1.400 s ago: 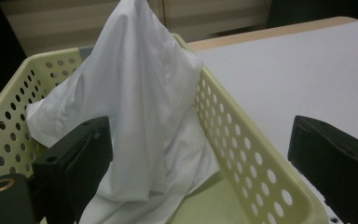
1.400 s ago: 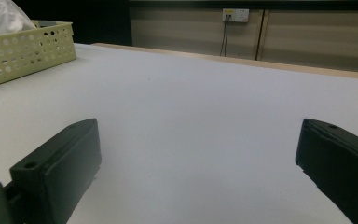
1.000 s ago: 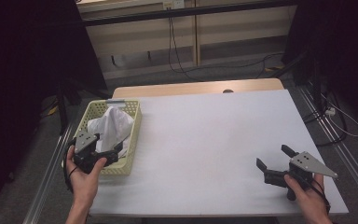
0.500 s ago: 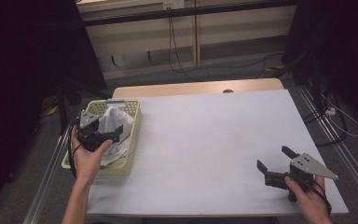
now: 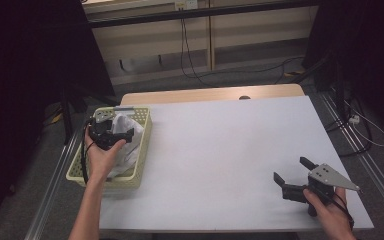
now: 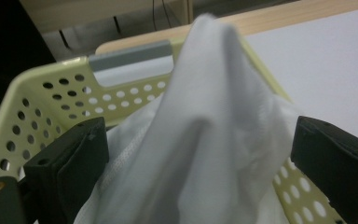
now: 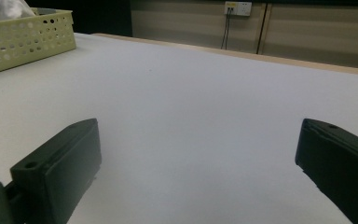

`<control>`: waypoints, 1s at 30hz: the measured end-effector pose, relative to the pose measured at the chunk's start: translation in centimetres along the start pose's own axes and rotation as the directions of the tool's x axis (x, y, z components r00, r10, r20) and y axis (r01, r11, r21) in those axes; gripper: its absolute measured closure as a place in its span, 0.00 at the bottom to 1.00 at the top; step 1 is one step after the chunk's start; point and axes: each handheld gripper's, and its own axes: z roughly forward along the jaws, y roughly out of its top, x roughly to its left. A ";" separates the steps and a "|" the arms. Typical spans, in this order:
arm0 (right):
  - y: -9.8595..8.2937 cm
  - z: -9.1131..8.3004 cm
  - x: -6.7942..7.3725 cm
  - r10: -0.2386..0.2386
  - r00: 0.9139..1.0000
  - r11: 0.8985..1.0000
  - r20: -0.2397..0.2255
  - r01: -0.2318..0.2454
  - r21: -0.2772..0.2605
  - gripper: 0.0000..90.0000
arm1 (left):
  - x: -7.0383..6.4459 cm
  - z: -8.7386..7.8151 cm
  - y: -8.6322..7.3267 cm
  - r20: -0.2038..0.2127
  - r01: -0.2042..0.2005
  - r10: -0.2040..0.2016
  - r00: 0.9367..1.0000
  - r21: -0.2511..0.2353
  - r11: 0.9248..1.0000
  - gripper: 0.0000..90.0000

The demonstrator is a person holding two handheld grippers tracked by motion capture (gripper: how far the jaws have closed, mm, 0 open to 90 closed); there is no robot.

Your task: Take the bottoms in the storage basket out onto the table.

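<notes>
A pale yellow perforated basket (image 5: 146,131) stands at the table's left edge with a bunched white cloth (image 5: 128,137) in it. My left gripper (image 5: 117,131) hangs over the basket, open, its jaws set wide on either side of the cloth's raised peak (image 6: 205,121). The basket's far wall (image 6: 51,93) with its grey handle shows behind the cloth. Near the table's front right corner my right gripper (image 5: 294,171) rests low over the white tabletop (image 7: 191,102), open, with nothing between its jaws.
The white tabletop (image 5: 230,150) spreads between the two grippers. A wooden strip (image 5: 210,94) runs along the far edge. In the right gripper view the basket (image 7: 23,39) stands at the far left. Cables (image 5: 360,125) lie on the floor to the right.
My left gripper has moved forward from the basket's near end to above the cloth, its jaws now around the peak. The right gripper has stayed put.
</notes>
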 end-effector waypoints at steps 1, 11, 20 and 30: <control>0.0 0.0 0.0 -0.001 1.000 1.000 -0.001 0.001 0.001 0.00 | 0.1 0.2 0.0 -0.003 0.001 -0.001 1.000 0.011 1.000 0.05; -0.1 -0.1 -0.1 0.000 1.000 1.000 0.005 0.000 0.008 0.00 | 0.4 2.4 -0.6 -0.022 0.008 -0.004 1.000 0.172 0.985 0.11; -0.1 -0.1 -0.1 -0.003 1.000 1.000 0.004 0.003 0.011 0.00 | 0.4 3.6 -1.1 0.003 0.024 -0.026 1.000 0.275 0.961 0.08; -0.1 0.0 0.0 -0.007 1.000 1.000 -0.002 0.007 0.016 0.00 | -0.3 4.8 -2.1 0.024 -0.042 0.036 0.999 0.405 0.913 0.02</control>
